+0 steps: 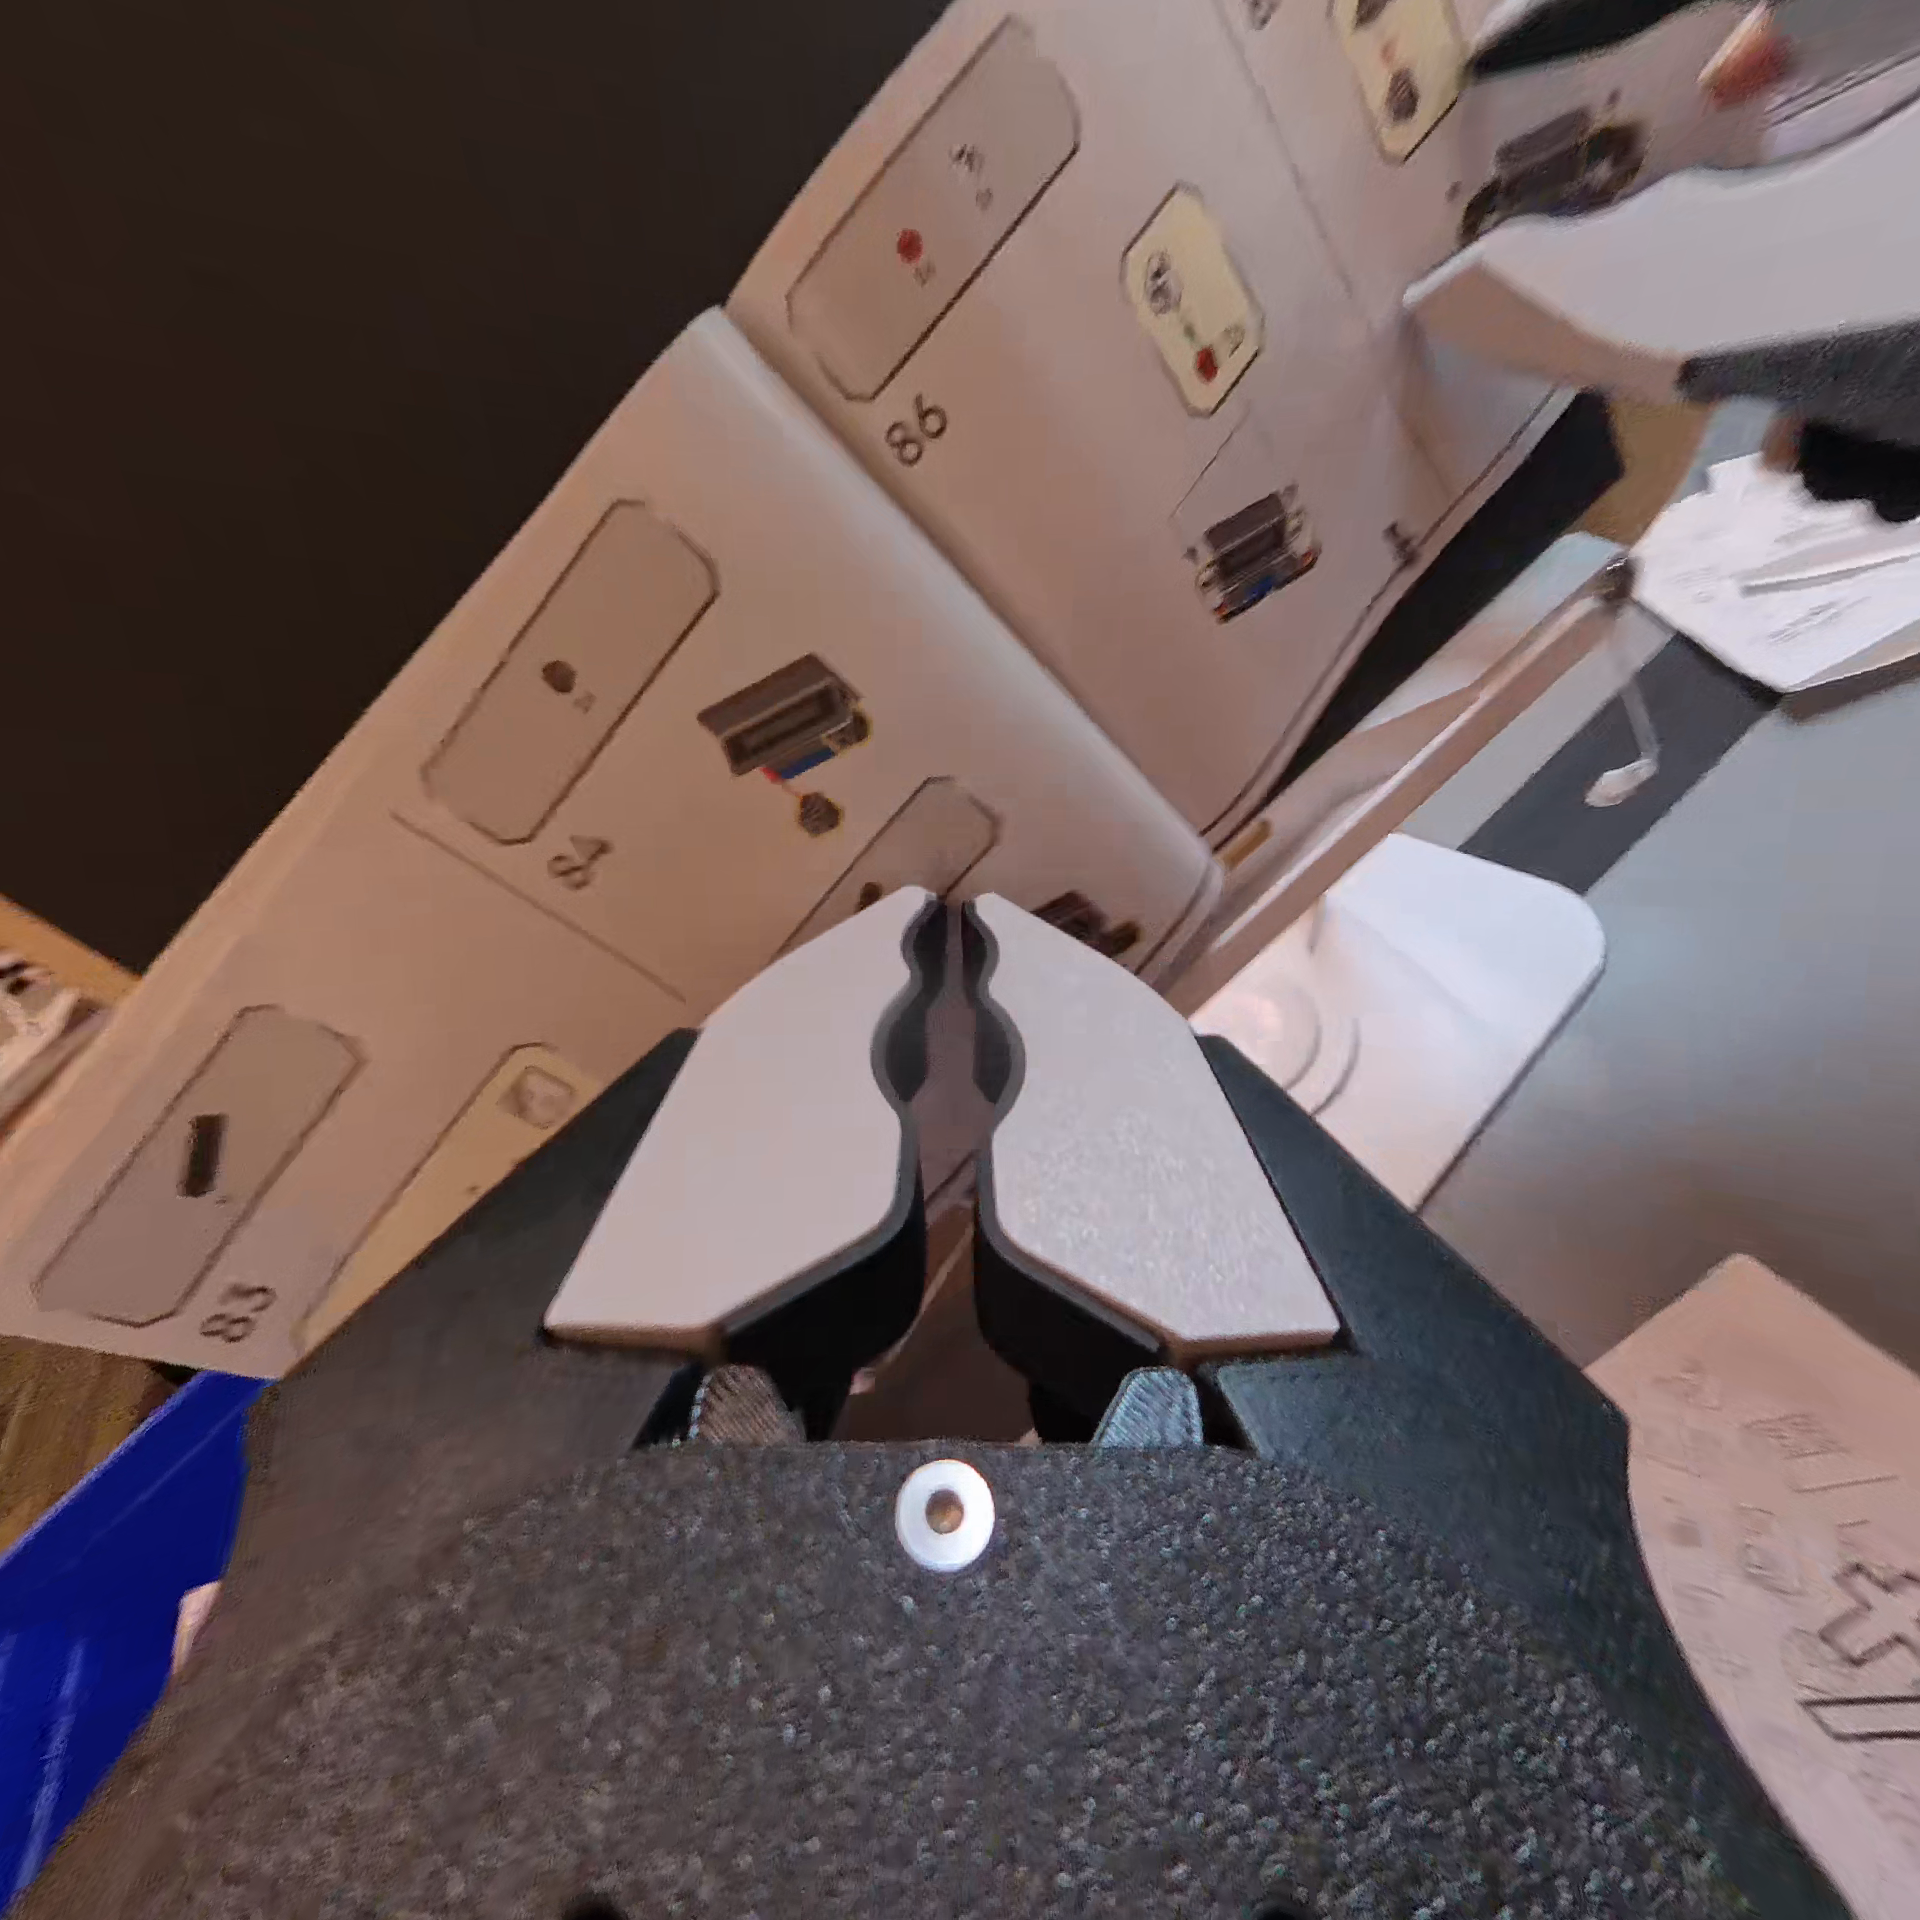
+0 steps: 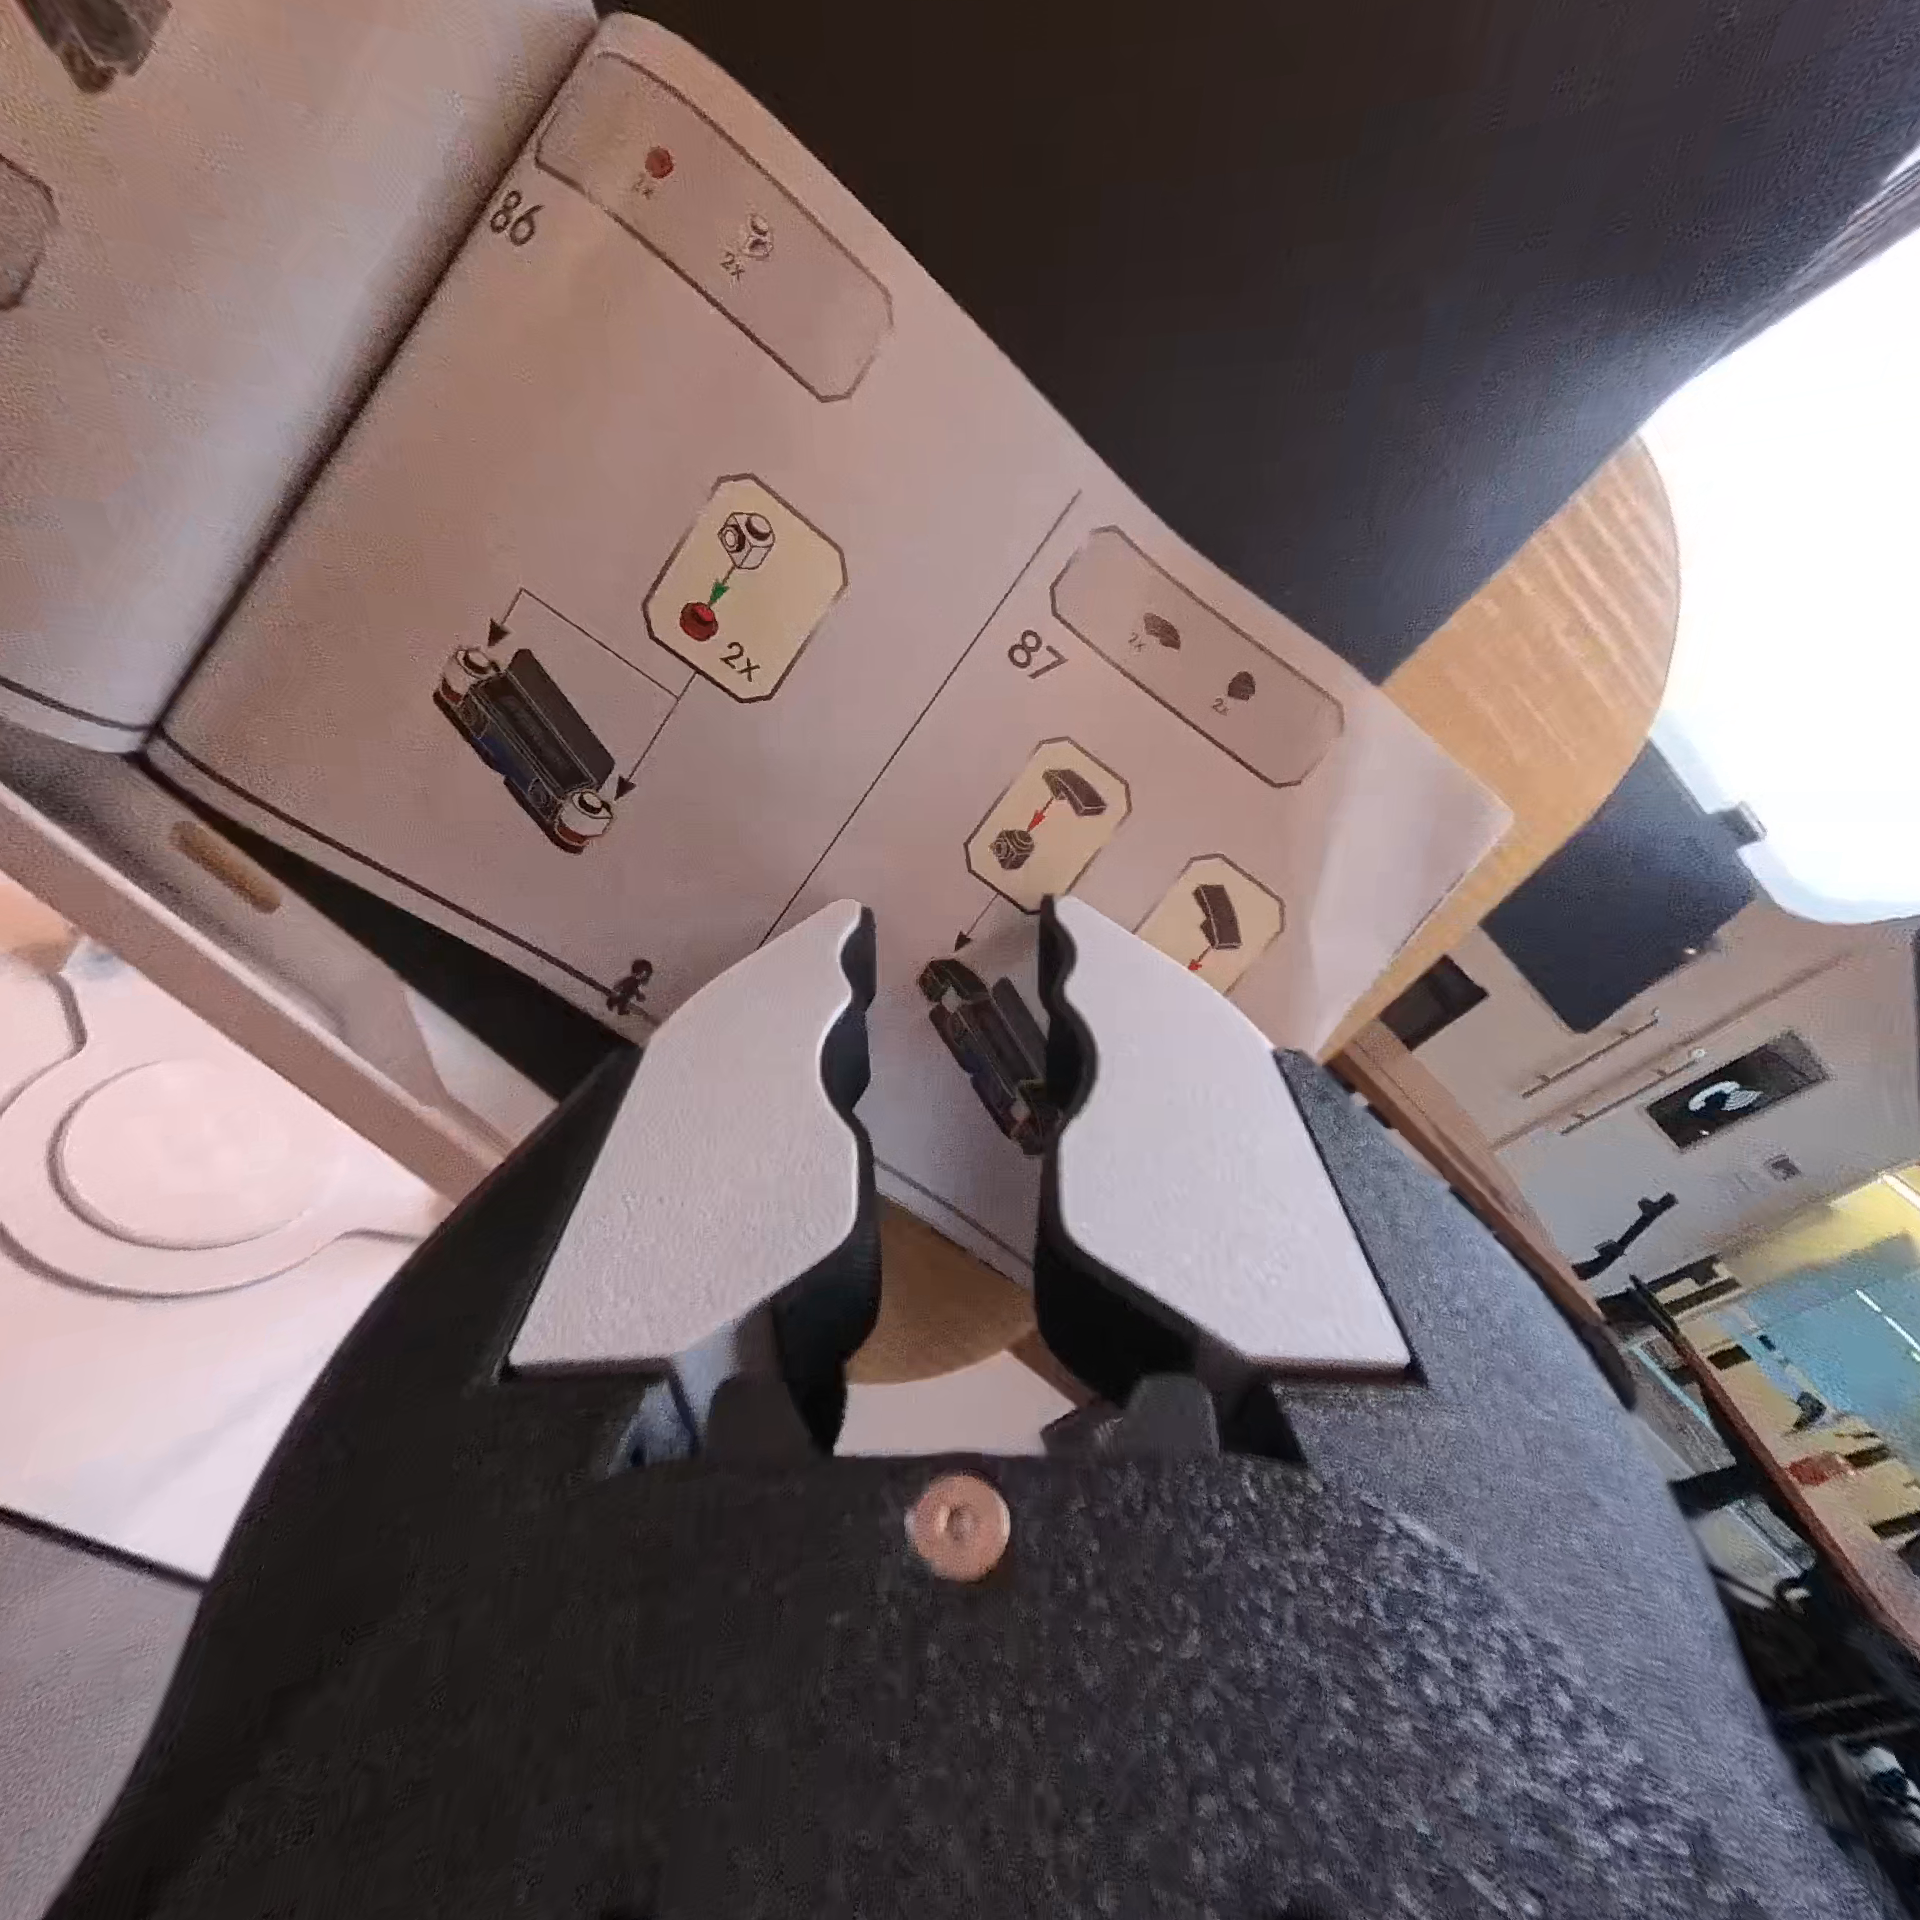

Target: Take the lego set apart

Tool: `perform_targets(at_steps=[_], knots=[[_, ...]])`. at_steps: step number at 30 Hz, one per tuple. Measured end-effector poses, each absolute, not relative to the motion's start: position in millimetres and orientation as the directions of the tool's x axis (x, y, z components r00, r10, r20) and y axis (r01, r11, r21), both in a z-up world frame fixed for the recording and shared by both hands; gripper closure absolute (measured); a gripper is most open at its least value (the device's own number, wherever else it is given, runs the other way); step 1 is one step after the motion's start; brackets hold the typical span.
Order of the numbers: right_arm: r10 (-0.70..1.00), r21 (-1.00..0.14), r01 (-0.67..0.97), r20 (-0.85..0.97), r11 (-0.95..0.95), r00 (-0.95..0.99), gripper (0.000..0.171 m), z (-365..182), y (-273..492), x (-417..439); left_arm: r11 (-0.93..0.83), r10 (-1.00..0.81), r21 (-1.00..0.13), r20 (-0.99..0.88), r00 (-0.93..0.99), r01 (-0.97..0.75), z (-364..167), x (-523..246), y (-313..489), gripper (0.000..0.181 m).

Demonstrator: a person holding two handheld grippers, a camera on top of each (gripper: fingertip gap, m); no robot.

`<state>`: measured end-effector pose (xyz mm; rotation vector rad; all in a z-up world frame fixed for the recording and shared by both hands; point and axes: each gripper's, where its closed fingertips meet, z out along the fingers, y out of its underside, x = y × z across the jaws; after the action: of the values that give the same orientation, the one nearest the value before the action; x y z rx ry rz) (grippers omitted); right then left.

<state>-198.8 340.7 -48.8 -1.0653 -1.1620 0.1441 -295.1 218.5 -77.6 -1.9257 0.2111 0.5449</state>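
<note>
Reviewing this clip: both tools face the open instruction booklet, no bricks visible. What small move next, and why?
Probably swing both away from the booklet to find the model: the left tool is shut on nothing and the right tool is open and empty.

The lego set itself does not show as bricks in either view; only its instruction booklet does. The booklet lies open and flat, white pages with a centre fold, printed with grey parts boxes and small drawings of a dark, blocky model with red and blue details
</note>
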Motion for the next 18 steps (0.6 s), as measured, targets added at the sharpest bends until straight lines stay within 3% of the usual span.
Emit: perform_targets(at_steps=[6,10,13,18], knots=[[0.616,-0.784,0.399,0.621,0.476,0.484,0.157,-63.8,338.6,-193.8,-0.385,0.108,-0.808,-0.519,0.848,-0.446,-76.4,-312.7,217.7,0.181],[0.619,-0.794,0.396,0.608,0.461,0.498,0.164,-84.1,336.0,-185.5,-0.386,0.09,-0.762,-0.592,0.801,-0.52,-81.0,-305.0,216.7,0.173],[0.647,-0.814,0.39,0.58,0.431,0.496,0.159,-83.7,335.5,-181.6,-0.375,0.084,-0.776,-0.573,0.816,-0.507,-80.4,-301.8,213.9,0.172],[0.713,-0.863,0.279,0.505,0.421,0.485,0.149,-58.6,310.6,-174.8,-0.234,0.16,-0.902,-0.403,0.901,-0.362,-52.2,-312.6,189.0,0.17]])
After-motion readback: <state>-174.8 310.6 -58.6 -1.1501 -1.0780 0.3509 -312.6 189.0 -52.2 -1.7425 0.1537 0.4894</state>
